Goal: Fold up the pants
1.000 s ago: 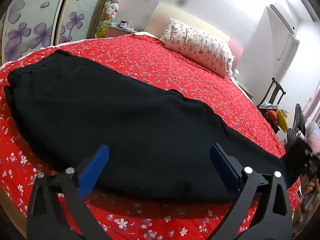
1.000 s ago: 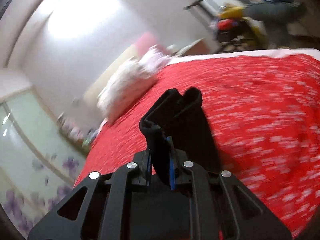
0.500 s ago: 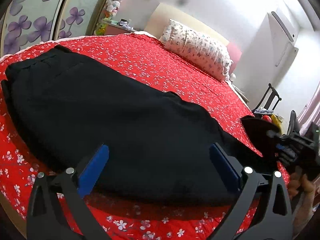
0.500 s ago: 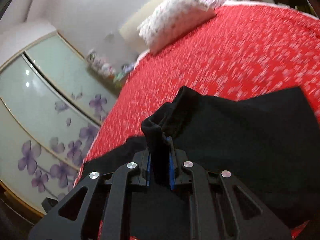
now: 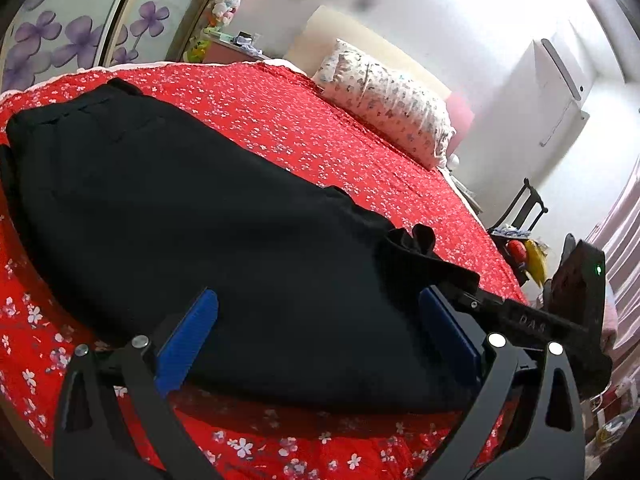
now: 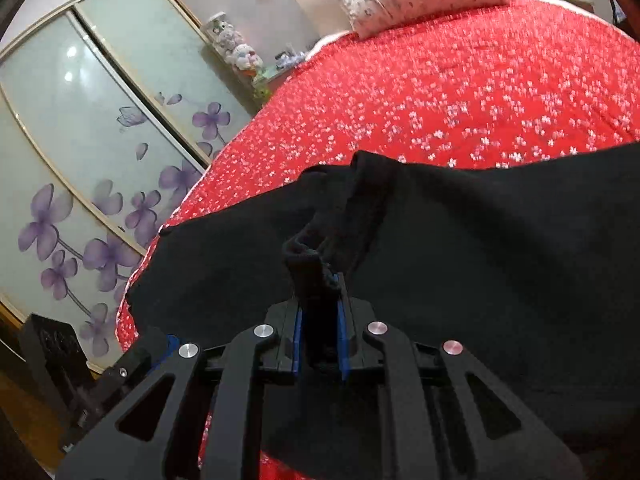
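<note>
One pair black pants point(image 5: 208, 216) flat on bedspread point(image 5: 320, 136) (hem bunched in right gripper point(image 6: 319, 312)).

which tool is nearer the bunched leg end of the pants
Right. The right tool is shut on the bunched leg end of the black pants. The left tool hangs open over their near edge, apart from that end.

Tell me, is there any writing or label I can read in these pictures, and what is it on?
"P A S": faint raised letters on the right claw's black body, seen from the left wrist; more letters may be hidden.
Nothing readable on the black pants, the red bedspread or the pillow.
</note>
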Demonstrator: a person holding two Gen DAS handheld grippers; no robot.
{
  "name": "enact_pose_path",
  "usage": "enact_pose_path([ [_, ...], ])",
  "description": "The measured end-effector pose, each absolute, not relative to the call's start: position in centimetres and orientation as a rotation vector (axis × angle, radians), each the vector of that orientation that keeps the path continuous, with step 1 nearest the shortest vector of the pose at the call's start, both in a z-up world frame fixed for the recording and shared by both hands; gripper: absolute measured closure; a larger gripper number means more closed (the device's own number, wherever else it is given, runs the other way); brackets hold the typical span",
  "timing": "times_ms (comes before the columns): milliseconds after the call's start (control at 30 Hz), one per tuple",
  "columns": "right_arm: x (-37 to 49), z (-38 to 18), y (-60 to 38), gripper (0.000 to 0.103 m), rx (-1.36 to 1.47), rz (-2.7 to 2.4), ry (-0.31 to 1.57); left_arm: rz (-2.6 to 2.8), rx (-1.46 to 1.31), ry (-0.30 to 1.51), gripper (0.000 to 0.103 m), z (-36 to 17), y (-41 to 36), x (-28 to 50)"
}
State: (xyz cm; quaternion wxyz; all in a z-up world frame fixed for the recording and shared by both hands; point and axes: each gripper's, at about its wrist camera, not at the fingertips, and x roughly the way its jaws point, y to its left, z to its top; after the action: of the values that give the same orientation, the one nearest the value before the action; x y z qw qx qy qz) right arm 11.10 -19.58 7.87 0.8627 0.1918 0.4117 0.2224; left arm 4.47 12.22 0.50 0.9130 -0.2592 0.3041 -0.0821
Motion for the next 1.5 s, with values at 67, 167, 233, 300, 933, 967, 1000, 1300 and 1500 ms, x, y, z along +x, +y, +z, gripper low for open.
enact_pose_path([
  [67, 10.7, 8.2, -18.7, 0.089, 0.349, 0.472, 0.855, -0.170, -0.542, 0.625, 0.002, 0.5, 12.3, 4.5],
  [167, 10.2, 7.2, -17.6, 0.089, 0.256, 0.477, 0.893, -0.167, -0.539, 0.625, 0.002, 0.5, 12.2, 4.5],
  [233, 9.9, 6.5, -16.7, 0.087, 0.197, 0.479, 0.914, -0.170, -0.542, 0.625, 0.002, 0.6, 12.1, 4.5],
  [300, 9.3, 6.6, -15.9, 0.070, 0.131, 0.498, 0.911, -0.173, -0.546, 0.625, 0.002, 0.6, 12.2, 4.4],
  [933, 6.6, 8.2, -21.5, 0.012, 0.561, 0.775, 0.938, -0.005, -0.868, 0.485, 0.002, 1.5, 22.6, 0.3],
  [967, 6.2, 8.6, -22.3, 0.009, 0.543, 0.768, 0.910, 0.008, -0.906, 0.508, 0.002, 1.2, 24.1, 0.1],
  [1000, 5.5, 8.7, -23.4, 0.009, 0.537, 0.767, 0.878, 0.010, -0.955, 0.529, 0.003, 0.7, 25.6, 0.0],
  [1300, 5.7, 7.3, -26.9, 0.009, 0.705, 0.785, 0.827, 0.069, -1.163, 0.640, 0.004, -1.4, 32.9, 0.7],
  [1500, 5.8, 7.2, -25.6, 0.009, 0.680, 0.827, 0.842, 0.082, -1.172, 0.687, 0.004, -1.5, 34.9, 3.3],
])
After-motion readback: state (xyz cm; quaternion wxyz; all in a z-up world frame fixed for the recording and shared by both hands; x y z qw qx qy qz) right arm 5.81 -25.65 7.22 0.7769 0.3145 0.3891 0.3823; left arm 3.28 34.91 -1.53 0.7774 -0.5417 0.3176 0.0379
